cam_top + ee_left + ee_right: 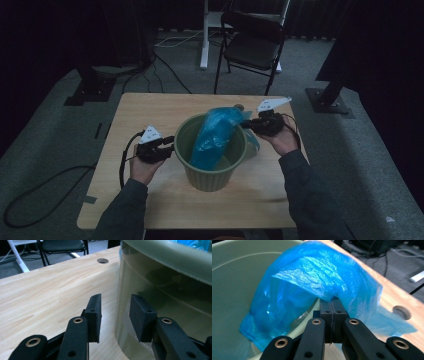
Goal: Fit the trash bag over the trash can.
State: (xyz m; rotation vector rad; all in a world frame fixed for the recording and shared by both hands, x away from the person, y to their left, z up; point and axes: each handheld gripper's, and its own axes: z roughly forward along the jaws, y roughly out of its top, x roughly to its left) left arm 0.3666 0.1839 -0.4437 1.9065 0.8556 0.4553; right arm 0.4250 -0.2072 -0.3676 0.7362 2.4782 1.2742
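Jaws of the right gripper (331,305) pinch the blue bag (312,280), holding it over the green bin (210,150) to line it. Left gripper (113,315) waits wide apart beside the bin's wall, likely to steady it.

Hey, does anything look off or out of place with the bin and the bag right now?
Yes: the blue plastic bag is bunched to one side, half inside the green bin, not spread over its rim. The right gripper pinches its edge.
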